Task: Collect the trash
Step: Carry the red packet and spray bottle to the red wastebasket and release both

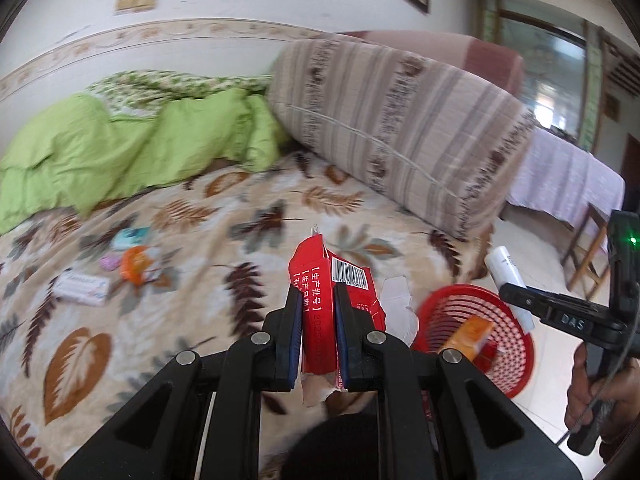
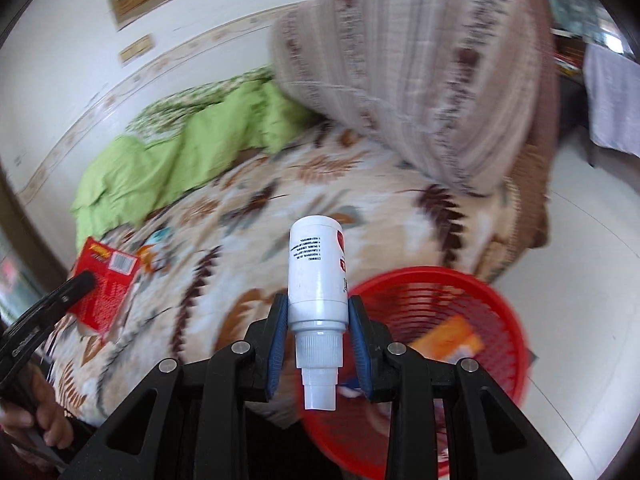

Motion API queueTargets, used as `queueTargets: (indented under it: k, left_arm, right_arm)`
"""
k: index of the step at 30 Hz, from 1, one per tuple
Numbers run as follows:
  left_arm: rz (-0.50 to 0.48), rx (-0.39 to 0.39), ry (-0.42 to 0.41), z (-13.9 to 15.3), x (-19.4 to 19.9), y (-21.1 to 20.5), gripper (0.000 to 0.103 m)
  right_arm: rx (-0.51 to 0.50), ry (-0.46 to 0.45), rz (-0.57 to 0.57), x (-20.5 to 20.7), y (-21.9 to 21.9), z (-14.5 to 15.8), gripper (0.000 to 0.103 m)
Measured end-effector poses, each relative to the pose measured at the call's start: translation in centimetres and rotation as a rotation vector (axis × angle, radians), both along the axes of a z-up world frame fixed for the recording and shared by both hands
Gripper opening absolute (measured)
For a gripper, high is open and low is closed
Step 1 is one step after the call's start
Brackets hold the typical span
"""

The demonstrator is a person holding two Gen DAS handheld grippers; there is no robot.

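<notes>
My left gripper [image 1: 318, 294] is shut on a torn red carton [image 1: 320, 280] with a barcode, held above the leaf-print bed; the carton also shows in the right wrist view [image 2: 106, 280]. My right gripper [image 2: 318, 304] is shut on a white plastic bottle [image 2: 318, 272], its cap pointing back toward the camera; the bottle also shows in the left wrist view [image 1: 508, 280]. A red mesh basket [image 2: 500, 320] stands beside the bed, just right of the bottle, with an orange packet [image 2: 448, 340] inside. The basket also shows in the left wrist view [image 1: 516, 344].
On the bed [image 1: 180, 320] lie a white box [image 1: 80, 289], an orange wrapper [image 1: 134, 266], a pink scrap [image 1: 110, 261] and a teal packet [image 1: 130, 236]. A green quilt [image 1: 120, 148] and a striped bolster [image 1: 400, 128] lie at the back. A wooden stool [image 1: 588, 240] stands on the floor at right.
</notes>
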State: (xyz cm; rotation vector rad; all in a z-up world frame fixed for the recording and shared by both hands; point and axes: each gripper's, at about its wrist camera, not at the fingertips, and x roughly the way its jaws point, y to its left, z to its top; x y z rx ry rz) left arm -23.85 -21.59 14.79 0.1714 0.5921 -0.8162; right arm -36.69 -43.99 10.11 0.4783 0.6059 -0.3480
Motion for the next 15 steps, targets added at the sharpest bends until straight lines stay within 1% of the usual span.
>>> queueTargets:
  k: [4,8,10,11,12,15]
  left_arm:
    - [-0.126,0.013,0.067,-0.4,-1.5,-4.9,0.014]
    - [-0.213,0.032,0.144,-1.6,-2.3,-9.4,0.014]
    - [-0.255,0.059,0.175,-2.3,-2.6,-11.3,0.02]
    - [-0.26,0.075,0.183,-2.7,-2.7,-12.0,0.035]
    - [-0.254,0.079,0.18,-2.9,-2.8,-12.0,0.048]
    - [-0.248,0.07,0.154,-2.8,-2.8,-11.2,0.049]
  right_arm:
    - [0.011,0.013,-0.085,-2.6,-3.2,-0.3,0.031]
    - [0.028,0.017,-0.123,-3.7,-5.1,-0.8,0.032]
    - [0.028,0.043,-0.108,-3.5,-5.4,-1.3,0.034]
    - [0.031,0.057,-0.107,-3.4,-5.7,-1.6,0.041]
    - [0.035,0.063,-0.122,-3.6,-5.9,-1.8,0.044]
    - [0.037,0.052,-0.14,-4.2,-6.2,-1.9,0.045]
